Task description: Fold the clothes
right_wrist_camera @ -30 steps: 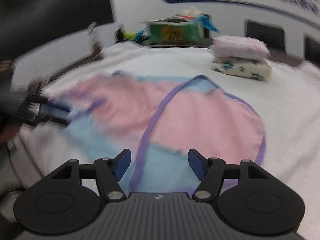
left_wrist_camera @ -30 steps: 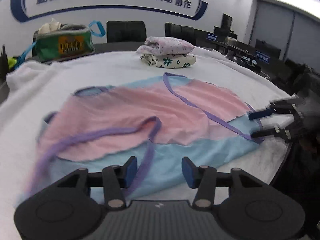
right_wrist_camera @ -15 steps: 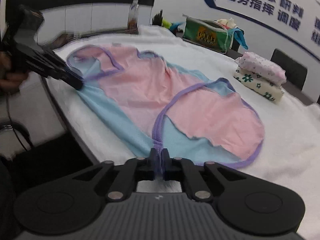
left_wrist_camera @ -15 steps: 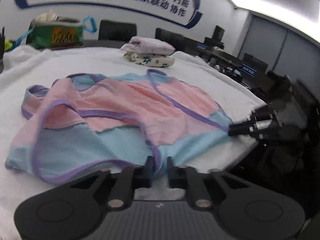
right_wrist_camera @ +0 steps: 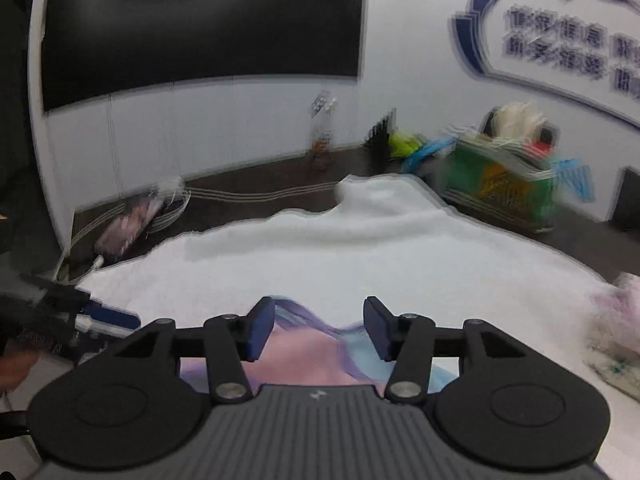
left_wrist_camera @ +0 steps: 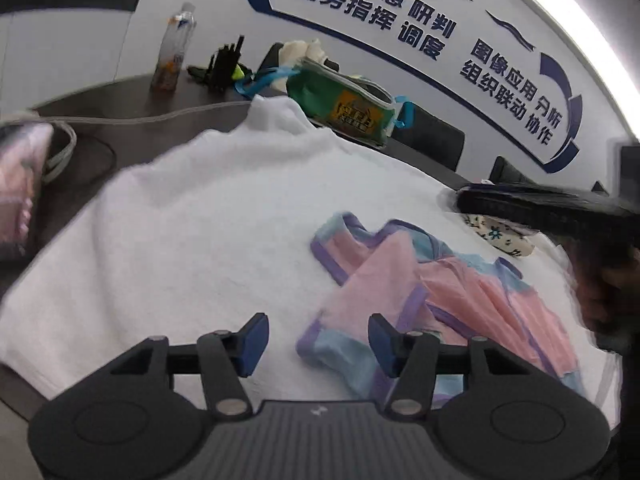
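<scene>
Hovering with left gripper [left_wrist_camera: 314, 344] fingers spread, nothing pinched; right gripper [right_wrist_camera: 319, 328] likewise spread and empty. Pink-and-blue garment [left_wrist_camera: 432, 304] doubled over in a bunched heap on white towel [left_wrist_camera: 200, 248], its near corner just beside the left gripper's right fingertip, the rest off to the right; in the right wrist view directly under and just ahead of the fingers. Folded stack [left_wrist_camera: 500, 236] beyond it. Judged mid-fold: layers uneven, purple trim skewed. Worth squaring edges, pinching both layers at the hem, dragging low to avoid creasing.
</scene>
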